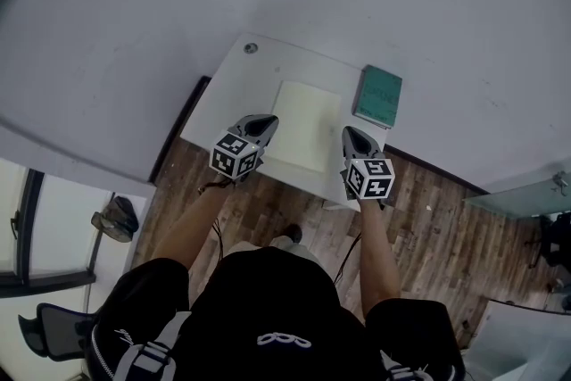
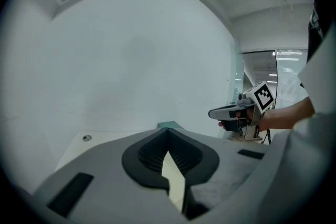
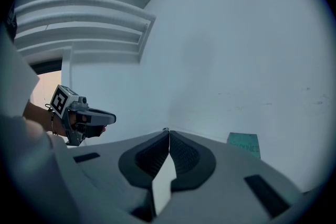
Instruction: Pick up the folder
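Both shut, empty: left gripper [image 1: 264, 121] and right gripper [image 1: 351, 133] flank the folder [image 1: 304, 126]; approach step.
Next, likely: open jaws; clamp its edges.

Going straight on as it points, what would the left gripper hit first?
Likely the cream folder: the shut left gripper points across it from its left edge, with the green book beyond. Its height is unclear.

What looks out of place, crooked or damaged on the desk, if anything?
Nothing stands out. The folder lies flat on the desk, its edges roughly in line with the desk's. The book lies flat to its right, apart from it. No damage or spill shows.
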The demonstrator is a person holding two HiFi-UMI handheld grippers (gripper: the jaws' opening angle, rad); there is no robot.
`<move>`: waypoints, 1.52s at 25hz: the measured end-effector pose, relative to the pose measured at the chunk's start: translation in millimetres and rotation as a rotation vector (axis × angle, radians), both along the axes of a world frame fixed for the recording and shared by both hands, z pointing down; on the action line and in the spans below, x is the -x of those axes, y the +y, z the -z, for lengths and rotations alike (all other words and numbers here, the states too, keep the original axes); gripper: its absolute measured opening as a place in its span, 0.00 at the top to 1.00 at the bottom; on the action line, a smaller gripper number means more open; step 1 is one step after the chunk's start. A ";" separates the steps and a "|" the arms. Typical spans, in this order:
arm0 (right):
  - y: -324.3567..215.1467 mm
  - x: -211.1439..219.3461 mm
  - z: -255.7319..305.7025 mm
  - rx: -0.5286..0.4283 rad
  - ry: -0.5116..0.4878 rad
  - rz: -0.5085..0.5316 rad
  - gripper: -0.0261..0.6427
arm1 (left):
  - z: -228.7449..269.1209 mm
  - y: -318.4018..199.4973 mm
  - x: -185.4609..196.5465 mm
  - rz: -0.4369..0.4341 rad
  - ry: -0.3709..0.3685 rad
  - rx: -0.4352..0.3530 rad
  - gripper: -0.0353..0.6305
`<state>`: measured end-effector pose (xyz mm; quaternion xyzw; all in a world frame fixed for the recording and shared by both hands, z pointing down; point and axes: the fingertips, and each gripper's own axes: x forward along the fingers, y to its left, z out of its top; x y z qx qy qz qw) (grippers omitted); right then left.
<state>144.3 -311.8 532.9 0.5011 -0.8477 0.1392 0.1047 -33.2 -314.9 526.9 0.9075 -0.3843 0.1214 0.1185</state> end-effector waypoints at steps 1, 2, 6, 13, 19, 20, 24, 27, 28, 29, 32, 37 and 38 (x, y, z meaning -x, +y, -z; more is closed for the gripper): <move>-0.5 -1.7 -2.3 0.004 -0.002 0.004 0.92 | -1.5 0.1 -0.5 0.006 -0.002 0.002 0.91; -0.9 -3.4 -4.5 0.008 -0.005 0.008 0.92 | -3.3 0.4 -0.7 0.011 -0.005 0.004 0.91; -1.1 -8.3 -14.6 0.026 -0.013 0.018 0.92 | -15.4 5.3 1.1 0.026 -0.020 0.023 0.91; -0.2 -14.5 -42.4 0.077 0.002 0.030 0.92 | -48.0 12.4 7.1 0.054 -0.040 0.073 0.91; 0.2 -16.5 -83.7 0.172 0.018 0.044 0.92 | -78.6 6.6 10.9 0.072 -0.037 0.112 0.91; -0.4 -17.8 -91.2 0.189 0.021 0.044 0.92 | -83.6 4.6 11.0 0.074 -0.036 0.121 0.91; -7.4 -20.7 -119.3 0.257 0.015 0.044 0.92 | -102.7 -9.9 12.9 0.077 -0.045 0.148 0.91; -15.6 -20.9 -137.5 0.309 0.010 0.054 0.92 | -116.3 -24.4 12.5 0.068 -0.043 0.181 0.91; -18.2 -20.6 -143.0 0.328 0.001 0.057 0.92 | -122.2 -28.6 12.3 0.063 -0.043 0.199 0.91; -21.4 -20.3 -148.3 0.345 -0.011 0.056 0.92 | -128.9 -33.3 12.8 0.059 -0.046 0.220 0.91; -35.8 -20.1 -163.0 0.392 -0.057 0.042 0.88 | -148.3 -52.6 17.8 0.059 -0.047 0.283 0.91; -57.6 -17.7 -189.7 0.473 -0.094 0.022 0.60 | -177.2 -82.1 20.5 0.019 -0.017 0.386 0.65; -61.5 -16.9 -196.1 0.487 -0.093 0.017 0.59 | -183.5 -87.1 21.2 0.010 -0.013 0.404 0.62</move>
